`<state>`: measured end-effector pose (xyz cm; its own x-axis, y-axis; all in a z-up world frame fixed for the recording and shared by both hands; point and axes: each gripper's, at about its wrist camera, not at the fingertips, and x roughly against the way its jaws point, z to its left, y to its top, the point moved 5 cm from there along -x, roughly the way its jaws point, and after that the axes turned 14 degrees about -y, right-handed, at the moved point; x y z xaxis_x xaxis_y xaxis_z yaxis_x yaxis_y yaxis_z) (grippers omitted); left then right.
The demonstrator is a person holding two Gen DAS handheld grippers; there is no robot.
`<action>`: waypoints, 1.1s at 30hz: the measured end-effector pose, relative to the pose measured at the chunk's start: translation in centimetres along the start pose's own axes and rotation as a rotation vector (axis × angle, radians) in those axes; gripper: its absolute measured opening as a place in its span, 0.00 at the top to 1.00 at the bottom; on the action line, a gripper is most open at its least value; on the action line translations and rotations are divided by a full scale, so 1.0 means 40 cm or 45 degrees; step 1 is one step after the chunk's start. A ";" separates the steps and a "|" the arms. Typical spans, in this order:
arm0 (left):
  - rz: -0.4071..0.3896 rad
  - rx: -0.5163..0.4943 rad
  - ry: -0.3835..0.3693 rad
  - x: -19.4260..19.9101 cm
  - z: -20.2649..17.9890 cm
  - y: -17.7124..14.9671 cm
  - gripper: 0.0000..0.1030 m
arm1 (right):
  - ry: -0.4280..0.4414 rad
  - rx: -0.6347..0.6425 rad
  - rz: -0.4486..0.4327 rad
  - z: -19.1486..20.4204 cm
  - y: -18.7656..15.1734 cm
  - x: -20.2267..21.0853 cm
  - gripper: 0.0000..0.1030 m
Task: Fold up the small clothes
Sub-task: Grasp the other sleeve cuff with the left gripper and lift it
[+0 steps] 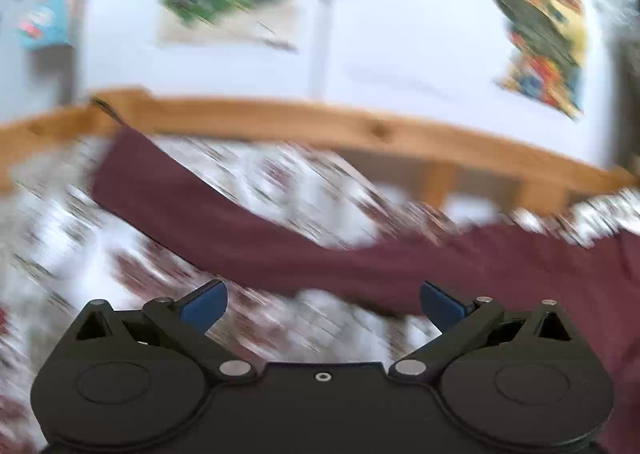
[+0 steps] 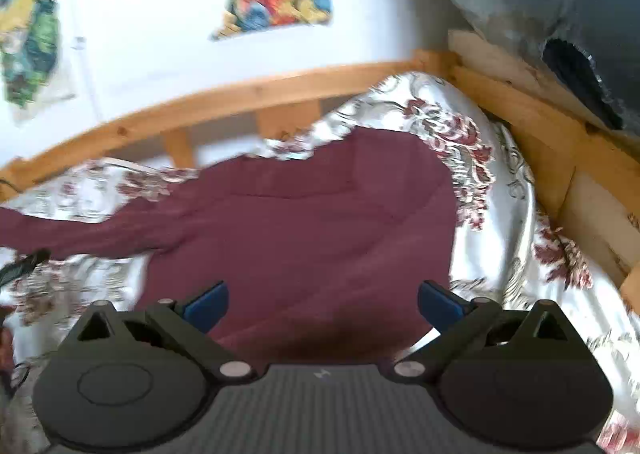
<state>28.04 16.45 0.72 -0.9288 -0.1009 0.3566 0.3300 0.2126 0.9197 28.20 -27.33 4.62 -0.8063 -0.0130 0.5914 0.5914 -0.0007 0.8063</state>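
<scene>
Blue-tipped fingers of the left gripper (image 1: pixel 324 304) spread wide, empty, over a floral bedspread (image 1: pixel 72 254); the maroon garment (image 1: pixel 248 238) stretches beyond them. Right wrist view: right gripper (image 2: pixel 323 304) spread wide above the garment (image 2: pixel 304 222), before the wooden bed rail (image 2: pixel 224 98).

1. Maroon shirt (image 2: pixel 304 222): soft matt cloth, smooth.
2. Bedspread (image 2: pixel 496 214): flowered fabric, slight sheen.
3. Bed rail (image 1: pixel 280 118): knotty varnished wood.
4. Left gripper (image 1: pixel 323 304): matt black plastic, blue pads (image 1: pixel 206 306).
</scene>
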 end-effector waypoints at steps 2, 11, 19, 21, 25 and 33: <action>-0.073 -0.007 0.017 0.031 0.050 0.062 0.01 | 0.027 0.014 -0.011 0.024 -0.040 0.052 0.00; -0.090 -0.165 0.062 0.044 0.302 0.254 0.01 | 0.129 0.139 -0.044 0.118 -0.158 0.205 0.00; 0.232 0.049 -0.011 -0.075 0.449 0.257 0.04 | 0.209 0.066 -0.094 0.129 -0.165 0.209 0.00; 0.259 0.183 -0.007 -0.094 0.483 0.246 0.14 | 0.243 0.031 -0.095 0.124 -0.168 0.197 0.00; 0.269 0.309 -0.005 -0.101 0.499 0.237 0.62 | 0.288 0.021 -0.099 0.118 -0.180 0.176 0.00; 0.213 0.193 0.014 -0.051 0.376 0.308 0.94 | 0.297 -0.002 -0.076 0.092 -0.203 0.146 0.00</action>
<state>31.47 33.87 8.84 -0.8612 -0.0621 0.5044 0.4494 0.3706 0.8128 18.65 -23.72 1.55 -0.8157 -0.2436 0.5246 0.5430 -0.0097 0.8397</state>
